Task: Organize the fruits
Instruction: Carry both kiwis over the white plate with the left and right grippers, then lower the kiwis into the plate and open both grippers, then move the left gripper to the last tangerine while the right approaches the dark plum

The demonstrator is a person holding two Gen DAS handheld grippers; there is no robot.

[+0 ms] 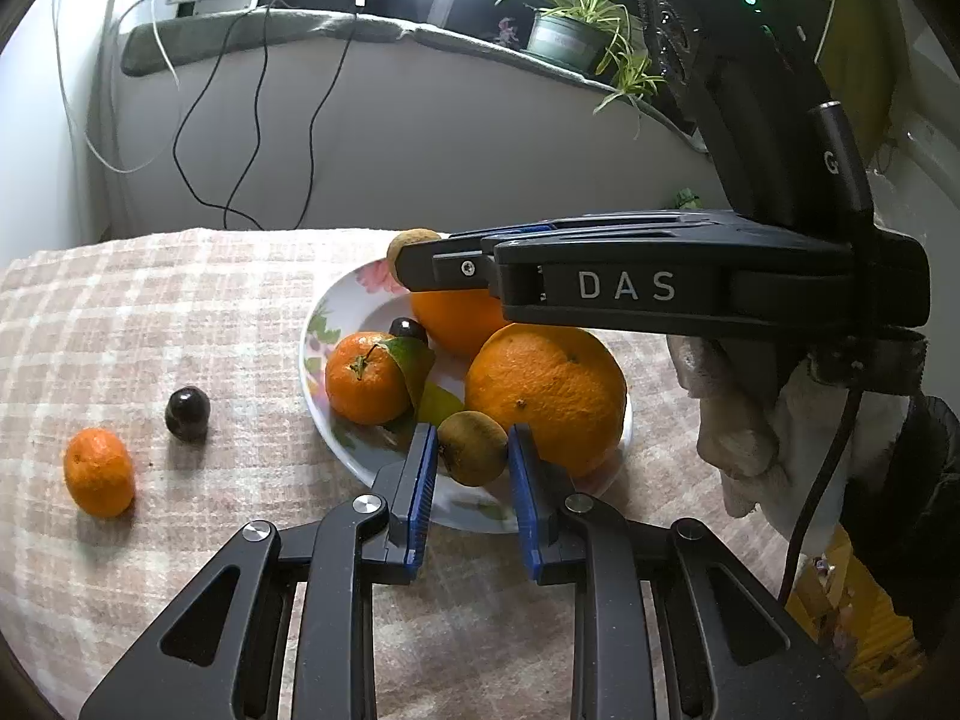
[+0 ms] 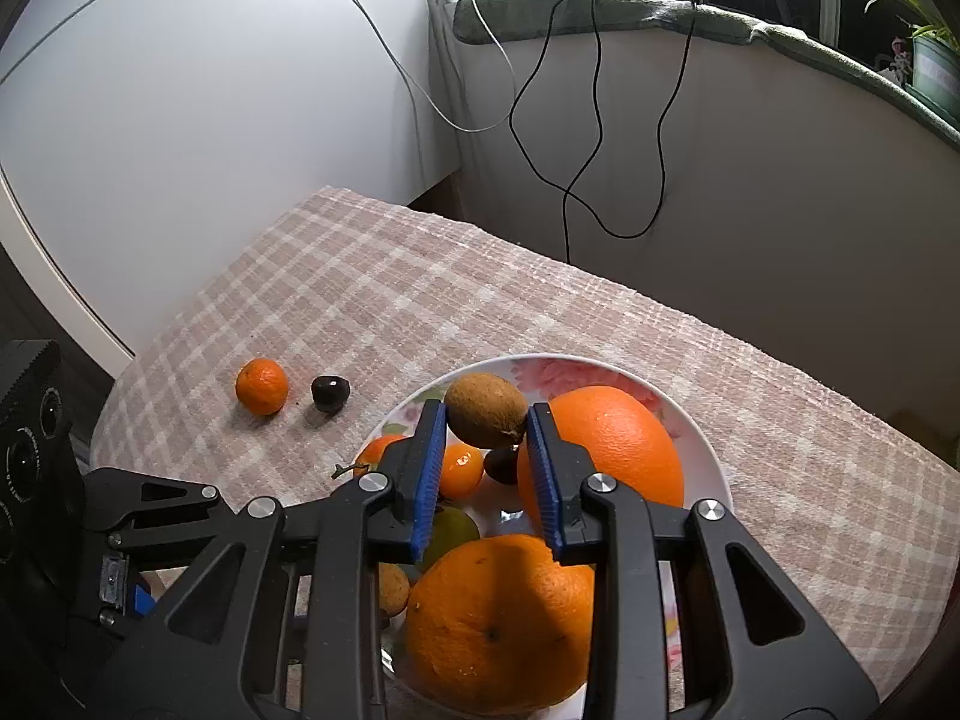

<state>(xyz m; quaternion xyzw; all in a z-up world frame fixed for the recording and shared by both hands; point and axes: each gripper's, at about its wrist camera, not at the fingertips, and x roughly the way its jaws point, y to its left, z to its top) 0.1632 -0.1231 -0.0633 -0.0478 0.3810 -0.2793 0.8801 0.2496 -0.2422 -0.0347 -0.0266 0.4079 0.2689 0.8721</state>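
A floral white plate (image 1: 312, 324) (image 2: 708, 450) holds two big oranges (image 1: 543, 396) (image 2: 612, 444), a leafy mandarin (image 1: 366, 378), a dark cherry (image 1: 408, 329) and small brown fruits. My left gripper (image 1: 469, 456) is shut on a small brown fruit (image 1: 473, 447) at the plate's near rim. My right gripper (image 2: 487, 426) is shut on another brown fruit (image 2: 486, 410) and holds it above the plate; its tip also shows in the left wrist view (image 1: 414, 246). A mandarin (image 1: 99, 471) (image 2: 261, 386) and a dark cherry (image 1: 188, 412) (image 2: 330, 393) lie on the cloth left of the plate.
The table is covered by a pink checked cloth (image 1: 180, 312) (image 2: 420, 300). Cables (image 2: 576, 120) hang down the wall behind. A potted plant (image 1: 576, 30) stands on the sill at the back right. The person's gloved hand (image 1: 750, 420) is at the right.
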